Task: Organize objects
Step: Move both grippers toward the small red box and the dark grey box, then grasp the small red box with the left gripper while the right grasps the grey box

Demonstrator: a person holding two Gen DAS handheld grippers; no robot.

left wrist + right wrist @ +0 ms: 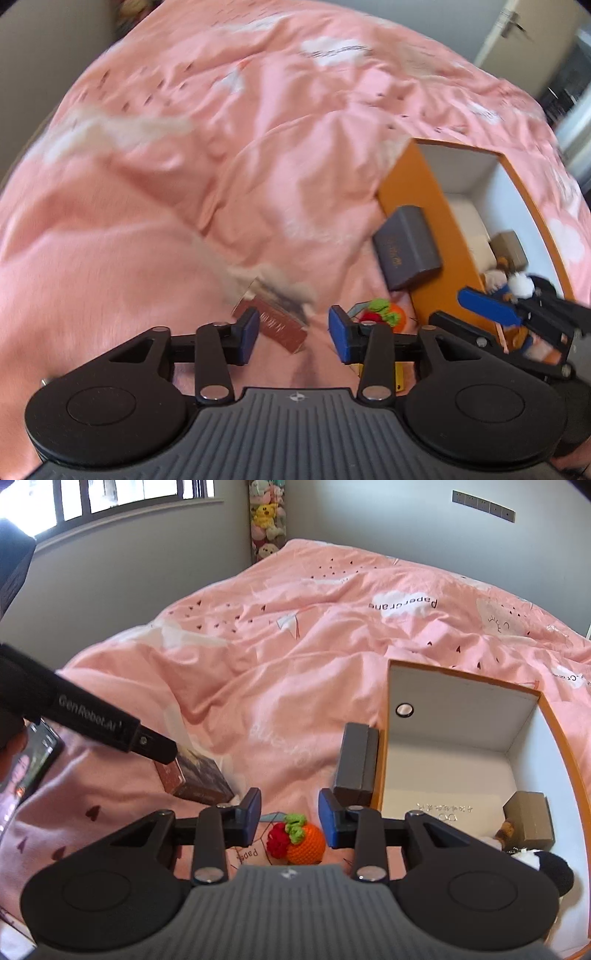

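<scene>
My left gripper (pixel 295 334) is open above the pink bedding, with nothing between its blue pads. A brown box (pixel 273 319) lies just beyond its left finger. My right gripper (pixel 290 818) is open over an orange and red crochet toy (pixel 295 840), which sits low between the fingers and apart from the pads. A grey case (pixel 356 764) leans on the outside of the orange storage box (pixel 443 720). From the left wrist, the toy (pixel 380 312), the grey case (pixel 406 247) and the storage box (pixel 410 177) are to the right.
The storage box holds a small brown carton (pixel 528 819), a white card (pixel 443 808) and a black and white plush (pixel 546 864). The pink duvet (pixel 295 657) is rumpled. A phone (pixel 29 760) lies at far left. Plush toys (pixel 267 517) stand in the corner.
</scene>
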